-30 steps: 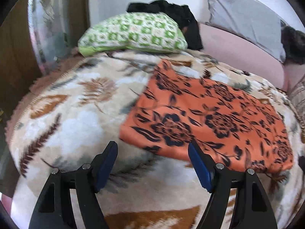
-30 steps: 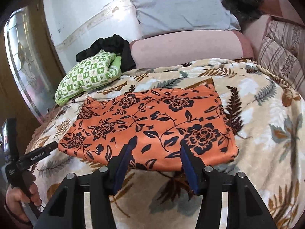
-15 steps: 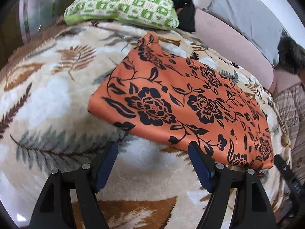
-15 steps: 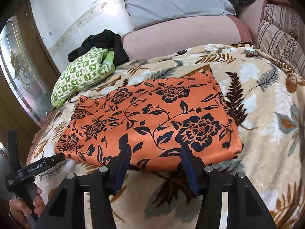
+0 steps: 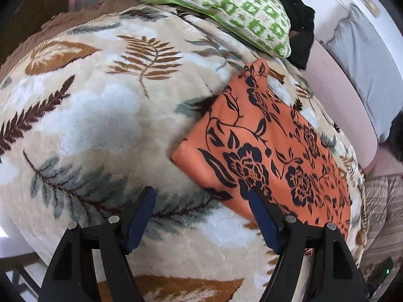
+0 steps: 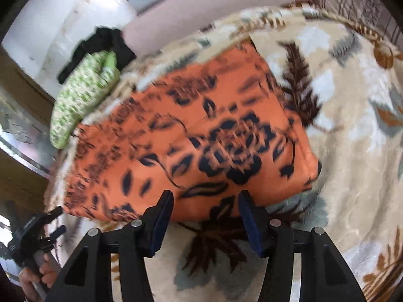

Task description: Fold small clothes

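Note:
An orange cloth with black flowers [image 5: 267, 151] lies flat on the leaf-patterned blanket [image 5: 95, 115]; it also shows in the right wrist view [image 6: 201, 138]. My left gripper [image 5: 201, 201] is open and empty, just short of the cloth's near left corner; its right finger [image 5: 262, 214] overlaps the cloth's edge. My right gripper [image 6: 205, 203] is open and empty, at the cloth's near edge close to its right corner. The left gripper [image 6: 37, 226] and the hand that holds it show at the lower left of the right wrist view.
A green checked pillow [image 5: 221, 7] and a dark garment [image 5: 299, 25] lie at the far side. A pink bolster [image 5: 340, 100] and a grey pillow [image 5: 365, 58] lie beyond the cloth. A striped cushion [image 6: 352, 0] is at the far right.
Both grippers have moved lower and nearer to the cloth's near edge. The left one swung left toward the corner. Both stayed open. The cloth has not moved.

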